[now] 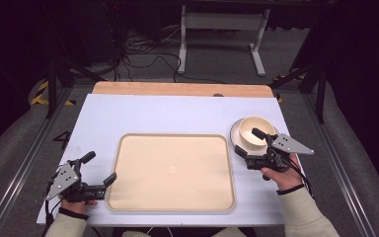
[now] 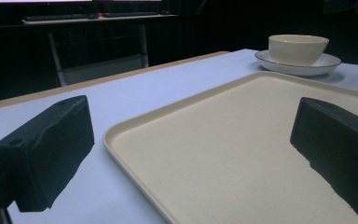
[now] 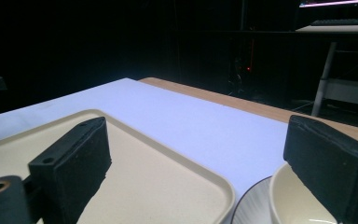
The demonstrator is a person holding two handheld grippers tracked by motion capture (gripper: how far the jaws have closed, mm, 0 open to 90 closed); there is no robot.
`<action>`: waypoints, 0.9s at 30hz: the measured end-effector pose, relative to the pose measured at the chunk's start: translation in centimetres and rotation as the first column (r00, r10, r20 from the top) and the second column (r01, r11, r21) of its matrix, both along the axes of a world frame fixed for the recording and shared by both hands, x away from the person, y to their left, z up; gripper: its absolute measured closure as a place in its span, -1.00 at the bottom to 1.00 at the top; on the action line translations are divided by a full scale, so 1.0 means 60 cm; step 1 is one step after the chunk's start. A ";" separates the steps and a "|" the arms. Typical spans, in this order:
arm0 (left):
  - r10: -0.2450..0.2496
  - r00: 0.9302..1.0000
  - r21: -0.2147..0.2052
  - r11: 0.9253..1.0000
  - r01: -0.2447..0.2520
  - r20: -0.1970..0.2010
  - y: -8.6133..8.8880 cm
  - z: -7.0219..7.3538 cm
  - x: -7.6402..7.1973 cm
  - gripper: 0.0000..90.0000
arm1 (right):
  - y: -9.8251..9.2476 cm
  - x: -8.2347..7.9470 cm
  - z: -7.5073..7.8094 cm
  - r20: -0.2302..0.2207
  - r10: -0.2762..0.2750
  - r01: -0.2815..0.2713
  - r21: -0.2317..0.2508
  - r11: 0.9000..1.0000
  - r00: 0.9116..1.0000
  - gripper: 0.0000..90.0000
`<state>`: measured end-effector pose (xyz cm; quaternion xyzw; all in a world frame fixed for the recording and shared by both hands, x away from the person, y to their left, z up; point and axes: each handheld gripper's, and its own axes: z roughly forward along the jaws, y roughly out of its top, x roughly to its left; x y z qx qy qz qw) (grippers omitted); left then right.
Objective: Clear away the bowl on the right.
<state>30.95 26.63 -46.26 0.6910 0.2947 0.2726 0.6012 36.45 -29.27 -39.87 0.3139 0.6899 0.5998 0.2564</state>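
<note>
Cream-coloured and glossy, the bowl (image 1: 253,131) is round with straight low walls, and it sits in the middle of a shallow white plate (image 1: 236,136) whose rim carries a thin dark line. Bowl and plate stand just beside the right edge of the tray (image 1: 172,170), towards its far corner. The right tongs (image 1: 249,144) are spread wide at the bowl: one black jaw hangs over the bowl's rim, the other sits off the plate on the side facing the tray, and whether either jaw touches the bowl cannot be told. In the right gripper view the jaws are blocky, matt and foam-like, with the bowl's smooth inner curve beneath one of them.

The tray is a large rounded rectangle in pale beige, with a raised lip and a fine, slightly grainy, matt surface. It lies at the middle of the bench (image 1: 168,113), which is covered by a smooth pale bluish-white sheet, with a strip of light wood showing along the far edge beyond the tray.

The left tongs (image 1: 98,168) rest off the tray's near left corner, jaws wide apart and gripping nothing, one jaw close to the tray's lip.
</note>
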 end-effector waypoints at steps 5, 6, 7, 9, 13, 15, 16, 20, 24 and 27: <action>0.002 1.000 0.001 1.000 -0.002 0.002 0.000 0.000 0.000 -0.99 | -0.010 0.009 0.005 -0.022 -0.040 0.039 -0.041 0.998 0.999 -0.80; 0.001 1.000 0.002 1.000 -0.001 0.001 0.000 0.000 0.000 -1.00 | -0.012 0.011 0.006 -0.023 -0.046 0.045 -0.051 0.998 0.999 -0.80; 0.000 1.000 0.003 1.000 0.000 0.001 0.000 0.000 0.000 -1.00 | -0.015 0.013 0.007 -0.025 -0.049 0.048 -0.044 0.998 0.998 -0.80; 0.000 1.000 0.002 1.000 0.000 0.001 0.000 0.000 0.000 -0.99 | -0.019 0.017 0.009 -0.026 -0.053 0.052 -0.043 0.998 0.998 -0.80; -0.001 1.000 0.001 1.000 0.001 0.000 0.000 0.000 0.000 -1.00 | -0.025 0.021 0.014 -0.020 -0.063 0.062 -0.044 0.997 0.998 -0.80; -0.001 1.000 0.001 1.000 0.001 0.000 0.000 0.000 0.000 -1.00 | -0.029 0.023 0.018 -0.018 -0.069 0.069 -0.044 0.997 0.997 -0.80; 0.000 1.000 0.002 1.000 0.000 0.001 0.000 0.000 0.000 -1.00 | -0.031 0.024 0.020 -0.015 -0.069 0.069 -0.041 0.997 0.997 -0.80; 0.000 1.000 0.002 1.000 0.000 0.001 0.000 0.000 0.000 -0.99 | -0.037 0.027 0.024 -0.014 -0.084 0.083 -0.048 0.995 0.996 -0.80; 0.001 1.000 0.002 1.000 -0.001 0.002 0.000 0.000 0.000 -0.99 | -0.041 0.031 0.024 -0.020 -0.098 0.097 -0.049 0.994 0.995 -0.80; 0.001 1.000 0.002 1.000 -0.001 0.002 0.000 0.000 0.000 -0.99 | -0.045 0.035 0.025 -0.024 -0.108 0.107 -0.048 0.993 0.994 -0.79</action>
